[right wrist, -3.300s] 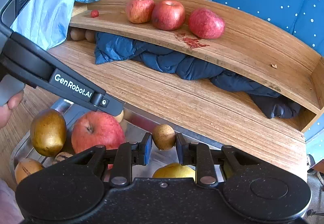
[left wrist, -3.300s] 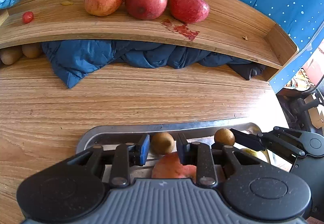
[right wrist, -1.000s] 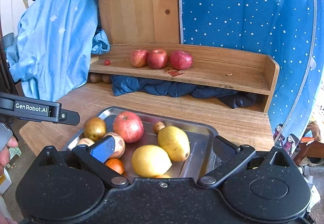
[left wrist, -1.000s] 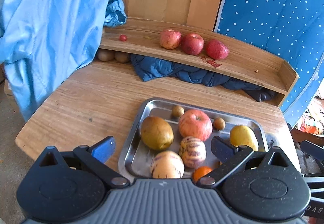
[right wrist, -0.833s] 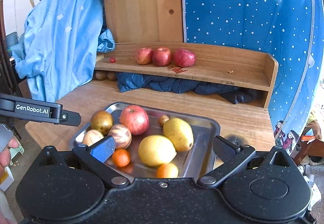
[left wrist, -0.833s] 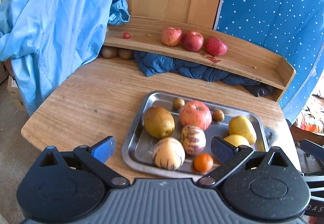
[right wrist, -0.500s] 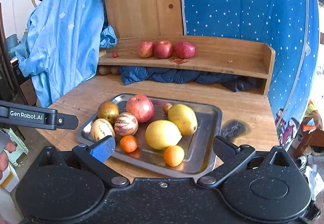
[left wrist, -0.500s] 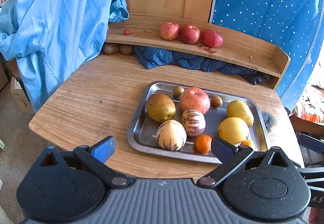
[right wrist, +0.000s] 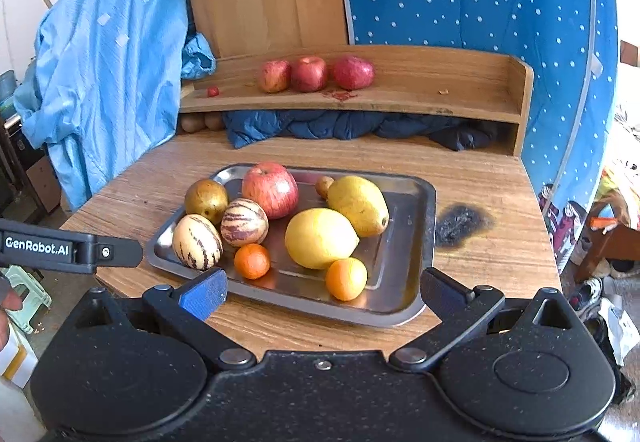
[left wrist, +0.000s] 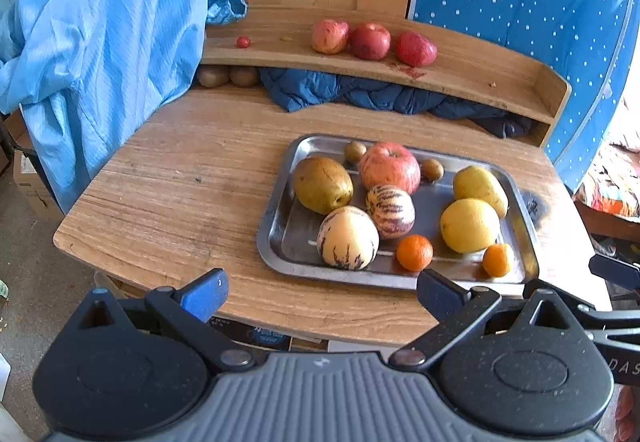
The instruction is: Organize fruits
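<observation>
A steel tray (left wrist: 280, 218) (right wrist: 416, 242) on the wooden table holds several fruits: a red apple (left wrist: 390, 167) (right wrist: 270, 189), a brown pear (left wrist: 322, 184), two striped melons (left wrist: 347, 237) (right wrist: 244, 222), two yellow fruits (right wrist: 320, 238), two small oranges (left wrist: 414, 252) (right wrist: 346, 279) and small brown kiwis (left wrist: 355, 151). Three red apples (left wrist: 370, 41) (right wrist: 310, 73) sit in a row on the raised wooden shelf (left wrist: 500, 82). My left gripper (left wrist: 322, 288) is open and empty, held back off the table's front edge. My right gripper (right wrist: 322, 288) is likewise open and empty, short of the tray.
A dark blue jacket (left wrist: 360, 92) is stuffed under the shelf, with two brown fruits (left wrist: 228, 76) beside it. A small red fruit (left wrist: 243, 41) lies at the shelf's left. Light blue cloth (left wrist: 100, 22) hangs at the left. A burn mark (right wrist: 460, 224) is right of the tray.
Both grippers, shut low over the tray earlier, have opened and pulled back and up, so the whole tray and the table edge now show.
</observation>
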`<state>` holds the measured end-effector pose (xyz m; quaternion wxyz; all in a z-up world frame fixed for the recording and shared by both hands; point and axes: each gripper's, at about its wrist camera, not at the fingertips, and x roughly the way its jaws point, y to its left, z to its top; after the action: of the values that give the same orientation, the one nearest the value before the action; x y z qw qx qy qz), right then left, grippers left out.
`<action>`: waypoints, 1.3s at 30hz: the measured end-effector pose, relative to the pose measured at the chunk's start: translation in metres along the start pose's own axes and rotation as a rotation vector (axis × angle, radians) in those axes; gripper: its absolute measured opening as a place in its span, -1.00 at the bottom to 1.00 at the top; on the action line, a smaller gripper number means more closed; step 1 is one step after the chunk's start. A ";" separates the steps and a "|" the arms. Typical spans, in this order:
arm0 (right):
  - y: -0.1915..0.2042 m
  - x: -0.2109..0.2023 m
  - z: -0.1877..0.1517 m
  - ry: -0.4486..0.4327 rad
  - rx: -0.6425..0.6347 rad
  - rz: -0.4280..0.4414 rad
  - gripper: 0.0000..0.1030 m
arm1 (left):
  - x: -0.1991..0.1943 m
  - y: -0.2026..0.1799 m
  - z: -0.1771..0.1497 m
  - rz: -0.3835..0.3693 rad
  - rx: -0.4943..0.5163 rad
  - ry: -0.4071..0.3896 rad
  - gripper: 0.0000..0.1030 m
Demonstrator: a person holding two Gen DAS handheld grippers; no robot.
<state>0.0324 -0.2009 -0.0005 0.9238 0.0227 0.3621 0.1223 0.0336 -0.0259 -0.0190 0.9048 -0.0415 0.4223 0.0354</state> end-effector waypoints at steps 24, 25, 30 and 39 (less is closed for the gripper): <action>0.024 0.019 0.005 0.048 0.008 -0.024 0.98 | 0.016 0.023 0.003 -0.019 0.005 0.041 0.99; 0.024 0.019 0.005 0.049 0.008 -0.024 0.99 | 0.017 0.024 0.003 -0.019 0.004 0.042 0.99; 0.024 0.020 0.006 0.052 0.006 -0.026 0.98 | 0.018 0.025 0.004 -0.022 0.005 0.044 0.99; 0.025 0.021 0.006 0.053 0.004 -0.026 0.98 | 0.020 0.028 0.004 -0.025 0.003 0.043 0.99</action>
<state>0.0457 -0.1710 -0.0067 0.9152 0.0168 0.3872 0.1102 0.0462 0.0025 -0.0328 0.8960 -0.0461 0.4410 0.0225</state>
